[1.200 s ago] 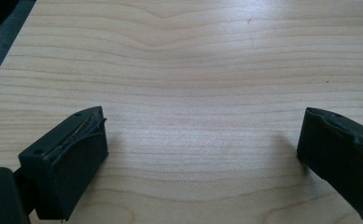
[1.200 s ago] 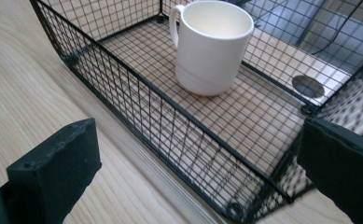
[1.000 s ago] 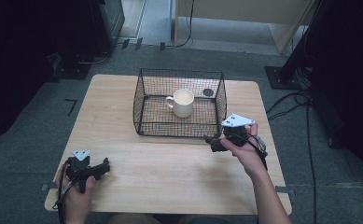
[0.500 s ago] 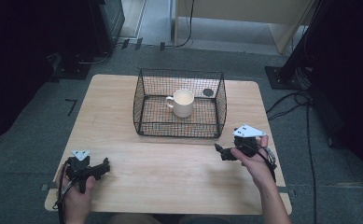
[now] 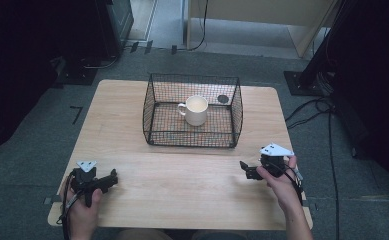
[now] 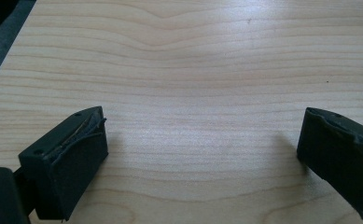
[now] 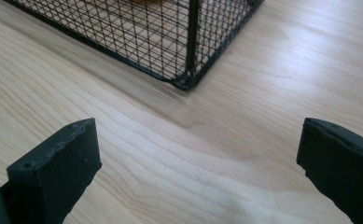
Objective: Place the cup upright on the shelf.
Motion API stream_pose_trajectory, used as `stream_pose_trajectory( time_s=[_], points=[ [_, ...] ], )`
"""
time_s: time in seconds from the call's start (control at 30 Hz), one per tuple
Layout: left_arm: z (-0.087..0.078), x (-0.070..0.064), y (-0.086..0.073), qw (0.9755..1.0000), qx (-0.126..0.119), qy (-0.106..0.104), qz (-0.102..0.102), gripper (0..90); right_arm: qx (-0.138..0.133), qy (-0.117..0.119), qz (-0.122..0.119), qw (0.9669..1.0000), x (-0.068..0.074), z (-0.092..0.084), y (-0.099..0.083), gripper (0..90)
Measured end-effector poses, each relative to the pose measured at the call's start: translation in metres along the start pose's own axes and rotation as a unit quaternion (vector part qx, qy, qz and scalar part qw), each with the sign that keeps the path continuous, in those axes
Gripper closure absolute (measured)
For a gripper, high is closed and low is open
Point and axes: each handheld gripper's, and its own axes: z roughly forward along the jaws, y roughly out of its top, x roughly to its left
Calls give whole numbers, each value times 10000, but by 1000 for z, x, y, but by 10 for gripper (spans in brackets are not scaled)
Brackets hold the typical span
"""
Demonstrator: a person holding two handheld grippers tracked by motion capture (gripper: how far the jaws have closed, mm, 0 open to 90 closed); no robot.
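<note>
Your right gripper point(image 5: 246, 170) rested near the tabletop's point(image 5: 182, 185) right front edge, jaws spread wide on nothing, just short of the wire basket's point(image 5: 192, 137) near corner. The white mug point(image 5: 196, 110) stood upright inside that basket. Your left gripper point(image 5: 107, 181) sat at the front left, jaws likewise spread.

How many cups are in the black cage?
1. A white mug stands upright inside the wire basket, near its middle, handle pointing left. A small dark round thing lies behind it at the back right; it is too small to identify.
</note>
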Motion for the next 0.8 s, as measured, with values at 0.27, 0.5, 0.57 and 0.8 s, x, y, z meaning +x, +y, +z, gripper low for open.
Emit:
stream_pose_trajectory(
  time_s=[0.27,0.5,0.57,0.8],
  points=[
    [0,0,0,10000,2,0,0,18,72,-134,189,9997,-11,-5,-20,0],
    [0,0,0,10000,1,0,0,18,162,-237,377,9989,-18,-10,-37,0],
    [0,0,0,10000,2,0,0,18,188,-274,402,9986,-19,-11,-41,0],
    [0,0,0,10000,1,0,1,18,263,-351,489,9978,-24,-15,-53,0]
  ],
)
